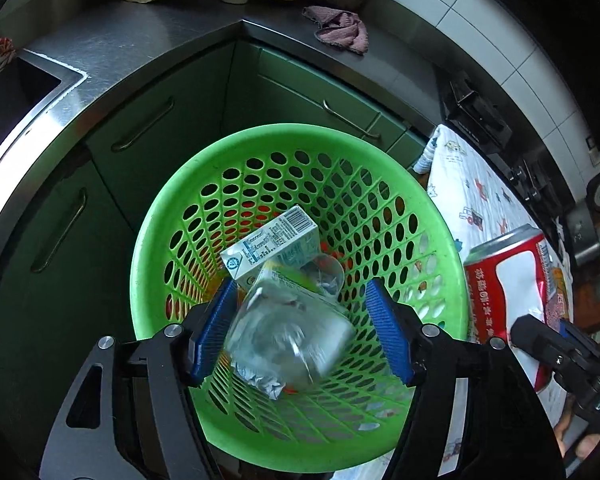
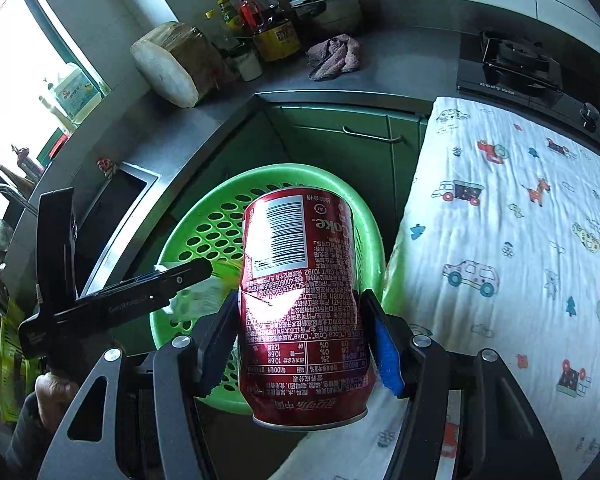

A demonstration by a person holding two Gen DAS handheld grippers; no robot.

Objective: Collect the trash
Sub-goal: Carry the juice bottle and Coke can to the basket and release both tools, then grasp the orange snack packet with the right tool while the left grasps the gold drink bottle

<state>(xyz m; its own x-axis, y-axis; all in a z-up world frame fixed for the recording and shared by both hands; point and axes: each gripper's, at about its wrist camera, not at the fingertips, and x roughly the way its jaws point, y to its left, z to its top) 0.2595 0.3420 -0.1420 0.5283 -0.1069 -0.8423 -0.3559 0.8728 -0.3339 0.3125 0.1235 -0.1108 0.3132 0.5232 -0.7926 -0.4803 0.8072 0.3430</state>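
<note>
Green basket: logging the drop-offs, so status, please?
Left gripper open, clear pouch falling into green basket. Right gripper clamps red can. Nothing blocking.

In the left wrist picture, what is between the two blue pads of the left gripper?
A blurred clear plastic package lies between the pads of the left gripper, above the green basket. The left wrist view shows the pads apart from it.
</note>
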